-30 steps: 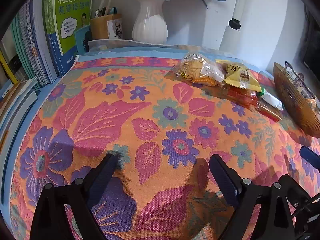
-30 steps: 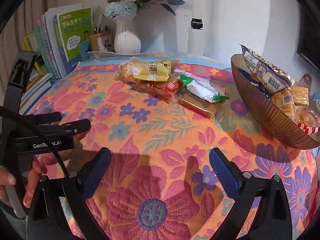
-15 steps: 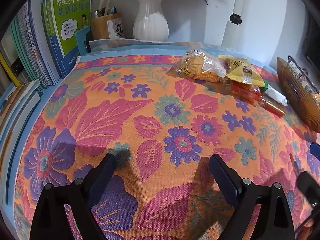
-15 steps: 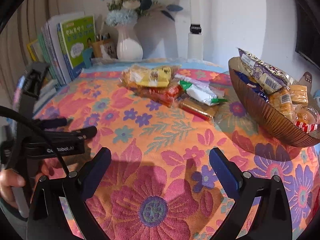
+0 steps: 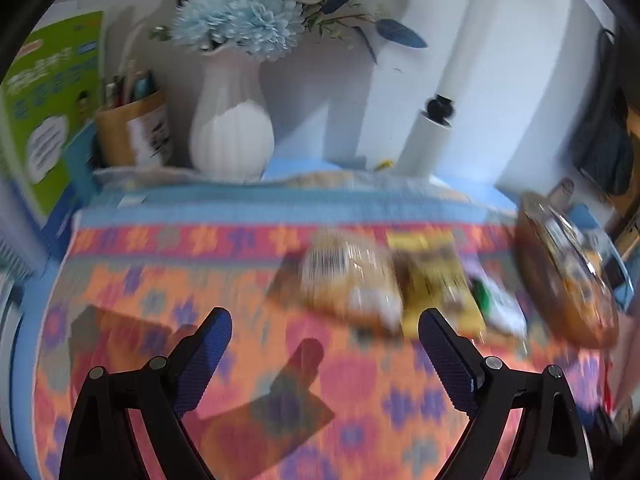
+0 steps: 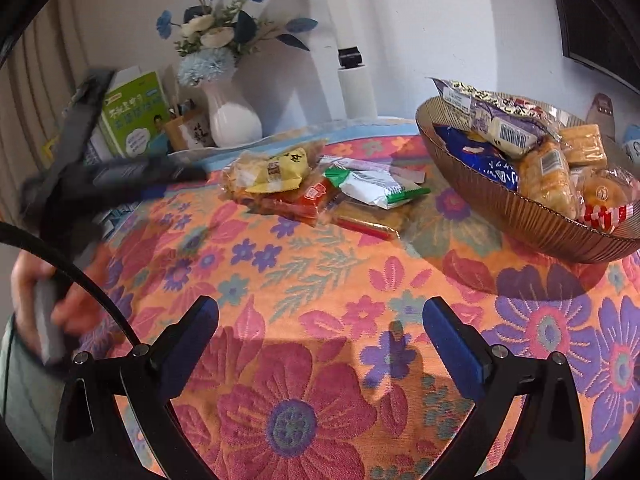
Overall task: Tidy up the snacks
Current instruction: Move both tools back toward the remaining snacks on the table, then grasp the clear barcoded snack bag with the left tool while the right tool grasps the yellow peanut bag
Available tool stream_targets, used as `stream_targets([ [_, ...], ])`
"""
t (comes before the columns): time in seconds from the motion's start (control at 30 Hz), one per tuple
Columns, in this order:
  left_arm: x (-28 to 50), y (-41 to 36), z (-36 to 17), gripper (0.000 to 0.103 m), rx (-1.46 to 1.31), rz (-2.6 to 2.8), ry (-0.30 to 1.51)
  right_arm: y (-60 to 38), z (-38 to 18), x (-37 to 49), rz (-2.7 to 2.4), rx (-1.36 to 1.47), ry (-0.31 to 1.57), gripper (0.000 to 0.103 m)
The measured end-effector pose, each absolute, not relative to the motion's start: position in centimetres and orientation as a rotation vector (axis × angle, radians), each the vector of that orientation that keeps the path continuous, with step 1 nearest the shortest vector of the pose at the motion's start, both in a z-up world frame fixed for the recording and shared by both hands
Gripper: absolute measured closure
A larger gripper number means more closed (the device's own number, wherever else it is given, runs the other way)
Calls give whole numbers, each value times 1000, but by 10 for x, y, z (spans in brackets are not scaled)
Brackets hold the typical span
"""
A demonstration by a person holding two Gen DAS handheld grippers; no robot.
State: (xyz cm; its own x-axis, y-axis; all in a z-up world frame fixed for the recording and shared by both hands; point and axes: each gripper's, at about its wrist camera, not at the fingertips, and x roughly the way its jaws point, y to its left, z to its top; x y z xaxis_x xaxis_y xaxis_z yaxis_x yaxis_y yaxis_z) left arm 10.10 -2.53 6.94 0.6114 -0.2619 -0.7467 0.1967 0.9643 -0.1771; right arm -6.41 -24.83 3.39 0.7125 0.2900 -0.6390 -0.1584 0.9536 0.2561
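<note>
Ahead of the right gripper (image 6: pixel 320 336), whose empty jaws are opening, loose snack packets (image 6: pixel 320 188) lie heaped on the floral tablecloth (image 6: pixel 320 280); a brown basket (image 6: pixel 520 216) of snacks sits to its right. Just beyond the left gripper (image 5: pixel 324 340), spread wide and holding nothing, the same packets appear blurred.

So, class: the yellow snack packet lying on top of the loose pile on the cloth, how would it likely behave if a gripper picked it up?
The yellow packet looks puffy and crinkled, so it probably gives under the pads and weighs little. Its glossy film may slip. It rests on the clear-wrapped pastry, so lifting could nudge that too.
</note>
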Motion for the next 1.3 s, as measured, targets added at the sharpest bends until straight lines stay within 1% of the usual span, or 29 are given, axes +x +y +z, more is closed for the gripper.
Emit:
stream_targets([
  [0.07, 127, -27, 58, 10, -128, -309, 900, -250, 38, -59, 267, 215, 746, 0],
  [0.17, 156, -27, 36, 10, -230, -394, 993, -242, 54, -41, 299, 216, 759, 0],
  [0.2, 161, -29, 29, 15, -247, -437, 1023, -234, 61, -31, 299, 200, 765, 0],
  [0.23, 165, -30, 24, 25, -257, -468, 1043, -227, 66, -19, 290, 184, 777, 0],
  [0.3, 167, -28, 22, 29, -240, -475, 1023, -213, 70, 8, 262, 179, 811, 0],
  [0.33, 166, -26, 23, 35, -233, -482, 1014, -209, 69, 18, 258, 186, 820, 0],
  [0.4, 162, -17, 24, 38, -244, -472, 998, -201, 67, 43, 238, 200, 827, 3],
  [0.53, 164, 16, 27, 39, -322, -405, 983, -191, 56, 81, 182, 218, 833, 10],
  [0.6, 167, 27, 24, 39, -348, -376, 987, -185, 46, 100, 193, 245, 864, 20],
  [0.63, 168, 31, 23, 39, -376, -379, 992, -181, 43, 106, 185, 244, 872, 21],
  [0.77, 169, 45, 26, 39, -396, -327, 967, -161, 41, 114, 131, 145, 844, 21],
  [1.0, 164, 72, 28, 39, -450, -239, 935, -132, 36, 103, 75, -122, 746, 21],
  [1.1, 162, 76, 29, 39, -455, -222, 931, -139, 46, 92, 45, -102, 677, 22],
  [1.2, 161, 70, 34, 39, -401, -172, 912, -139, 56, 77, 88, -75, 608, 22],
  [1.23, 162, 70, 33, 39, -395, -160, 908, -134, 55, 76, 94, -103, 611, 21],
  [1.3, 160, 73, 36, 39, -404, -149, 896, -120, 45, 88, 105, -153, 680, 21],
])
